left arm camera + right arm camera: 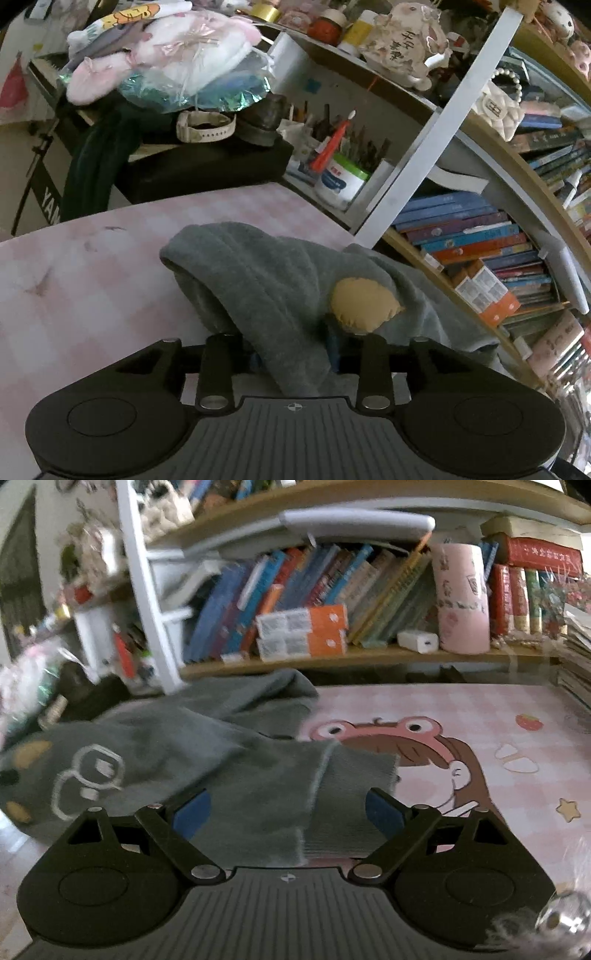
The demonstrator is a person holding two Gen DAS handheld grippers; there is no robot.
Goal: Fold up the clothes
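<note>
Crumpled grey sweatshirt (229, 760) on pink mat (498, 716)

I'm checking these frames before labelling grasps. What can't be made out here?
- Left wrist view: left gripper jaw tips, buried under the grey garment.
- Right wrist view: garment's embroidered glasses, motion-blurred; its left part is cut by the frame edge.
- Right gripper: jaws spread around the cuff; contact unclear.

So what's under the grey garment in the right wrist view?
The grey garment lies on the pink checked mat, hiding the left part of its cartoon girl print. Anything else beneath is covered.
</note>
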